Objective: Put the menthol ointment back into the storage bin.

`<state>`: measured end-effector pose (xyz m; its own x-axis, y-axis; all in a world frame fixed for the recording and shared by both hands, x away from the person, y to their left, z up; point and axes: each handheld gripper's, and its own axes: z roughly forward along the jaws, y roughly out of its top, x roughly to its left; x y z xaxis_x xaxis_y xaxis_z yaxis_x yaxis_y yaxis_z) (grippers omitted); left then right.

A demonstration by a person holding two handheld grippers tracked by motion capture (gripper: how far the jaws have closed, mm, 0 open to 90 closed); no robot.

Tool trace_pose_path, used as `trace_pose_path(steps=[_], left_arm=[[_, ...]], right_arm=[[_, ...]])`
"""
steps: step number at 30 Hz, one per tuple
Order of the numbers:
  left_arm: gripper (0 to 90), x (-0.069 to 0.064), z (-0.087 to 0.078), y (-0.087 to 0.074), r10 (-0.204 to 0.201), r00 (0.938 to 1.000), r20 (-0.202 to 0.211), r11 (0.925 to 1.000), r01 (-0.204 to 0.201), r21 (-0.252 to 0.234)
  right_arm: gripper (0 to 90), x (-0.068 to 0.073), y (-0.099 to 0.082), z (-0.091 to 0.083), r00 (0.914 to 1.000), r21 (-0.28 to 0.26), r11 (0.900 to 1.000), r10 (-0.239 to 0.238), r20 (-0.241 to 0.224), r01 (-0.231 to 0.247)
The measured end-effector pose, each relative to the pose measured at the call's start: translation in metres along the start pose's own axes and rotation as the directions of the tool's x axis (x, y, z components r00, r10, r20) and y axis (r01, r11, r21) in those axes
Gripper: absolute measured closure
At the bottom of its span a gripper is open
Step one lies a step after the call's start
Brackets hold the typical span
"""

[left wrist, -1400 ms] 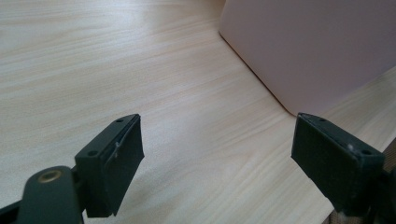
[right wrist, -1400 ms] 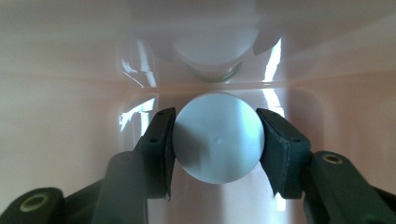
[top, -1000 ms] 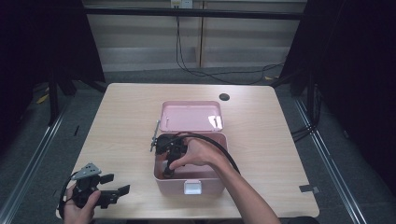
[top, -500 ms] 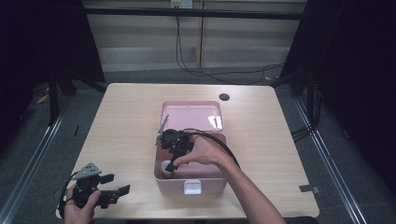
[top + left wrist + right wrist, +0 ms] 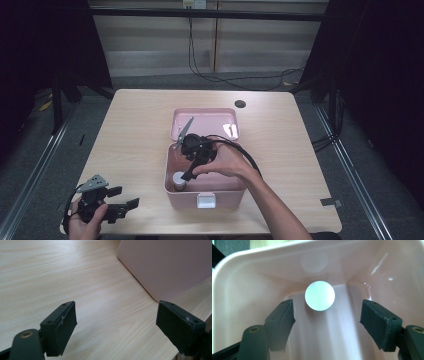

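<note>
A: Where is the small white-capped round container (image 5: 179, 180) right now?

B: It stands inside the open pink plastic box (image 5: 220, 192), in the near left corner of the box's bottom. In the right gripper view its round white cap (image 5: 319, 295) sits close against the box's wall.

A: And the right gripper (image 5: 192, 167)?

B: It hangs over the box, above and just beside the container. Its jaws have just been opening and now stand released, apart from the cap, with nothing pressed between them.

A: The left gripper (image 5: 117, 207)?

B: It rests low over the pale wooden counter (image 5: 135, 145), well to the left of the box, near the counter's front edge. Its jaws are spread wide with nothing between them, and in the left gripper view they face bare wood with the box's pink outer wall (image 5: 170, 267) beyond
</note>
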<state>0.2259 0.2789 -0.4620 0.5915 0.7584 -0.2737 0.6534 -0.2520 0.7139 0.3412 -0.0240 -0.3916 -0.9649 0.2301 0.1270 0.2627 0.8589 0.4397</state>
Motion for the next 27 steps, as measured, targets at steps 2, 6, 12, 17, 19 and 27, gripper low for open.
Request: trace_pose_path(steps=[2,6,12,17,19,27], left_arm=[[16.5,0.0,0.0,0.0,0.002,1.0,0.001,1.0,-0.002,0.002],[16.5,0.0,0.001,0.0,0.006,1.0,-0.003,1.0,-0.006,0.005],[16.5,0.0,0.001,0.0,0.007,1.0,-0.005,0.9999,-0.007,0.008],[16.5,0.0,0.001,0.0,0.011,0.9999,-0.006,0.9999,-0.011,0.011],[16.5,0.0,0.001,0.0,0.011,0.9999,-0.007,0.9999,-0.011,0.011],[16.5,-0.001,0.003,0.0,0.009,0.9999,-0.01,0.9998,-0.009,0.017]], right_arm=[[27.3,0.0,-0.005,-0.006,0.9999,-0.021,0.9997,0.012,0.007,-0.012],[27.7,0.001,-0.016,-0.017,0.999,-0.067,0.9973,0.034,0.03,-0.032],[29.5,0.002,-0.036,-0.035,0.9961,-0.159,0.986,0.06,0.065,-0.049],[29.7,0.005,-0.049,-0.043,0.9933,-0.204,0.9777,0.07,0.092,-0.05],[29.7,0.007,-0.055,-0.047,0.9912,-0.222,0.9732,0.085,0.101,-0.061],[28.1,0.012,-0.081,-0.064,0.9773,-0.293,0.9516,0.143,0.156,-0.093]])
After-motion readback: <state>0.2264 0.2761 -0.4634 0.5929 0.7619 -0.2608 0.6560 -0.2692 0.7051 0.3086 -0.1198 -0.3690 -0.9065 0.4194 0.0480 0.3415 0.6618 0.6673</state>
